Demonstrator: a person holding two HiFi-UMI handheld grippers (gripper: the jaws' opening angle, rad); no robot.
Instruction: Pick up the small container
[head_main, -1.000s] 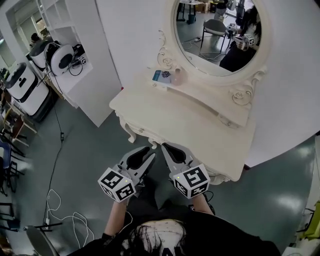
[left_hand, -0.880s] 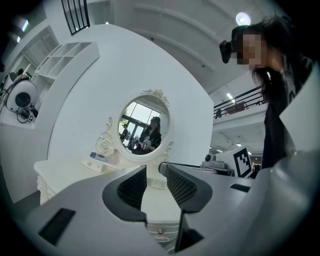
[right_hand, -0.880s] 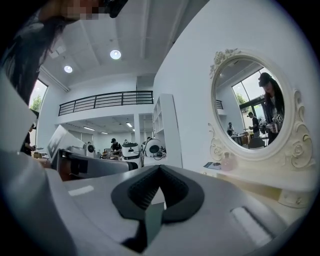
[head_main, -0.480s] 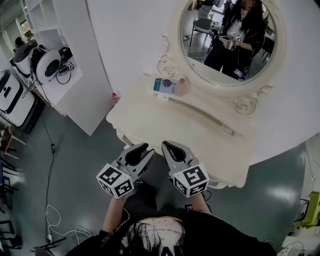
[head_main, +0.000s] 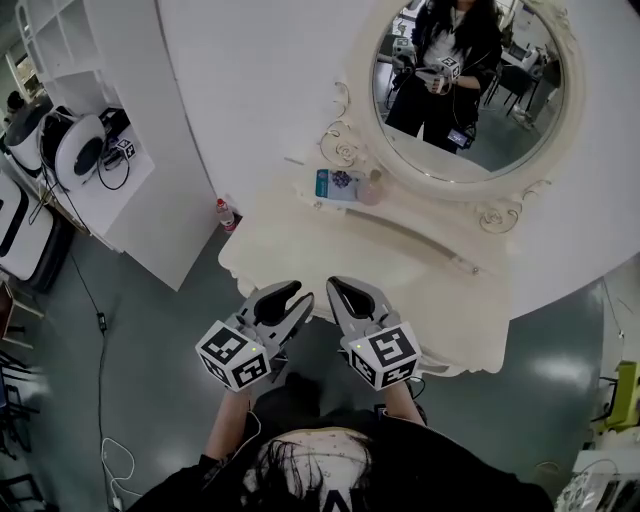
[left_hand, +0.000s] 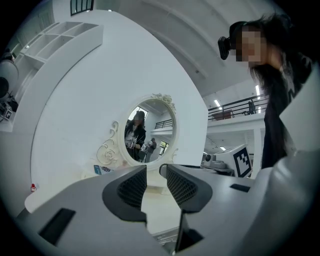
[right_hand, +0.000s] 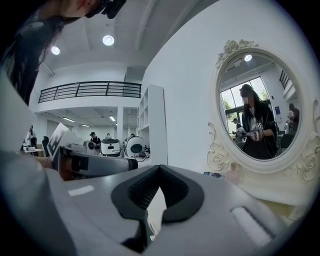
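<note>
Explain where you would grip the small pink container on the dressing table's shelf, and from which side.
Grip the small container across its body, coming in level from the front. It stands upright on the shelf, with the mirror frame close behind and a teal item beside it, so the front looks clearest. Its finer shape is too small to tell.

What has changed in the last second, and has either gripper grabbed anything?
The head view has swung: the mirror now shows the person's reflection full on, not cut off at its rim. Nothing was grasped. The left gripper, jaws slightly apart, and right gripper, shut and empty, stay near the dressing table's front edge; the small pinkish container stays on the shelf below the mirror.
</note>
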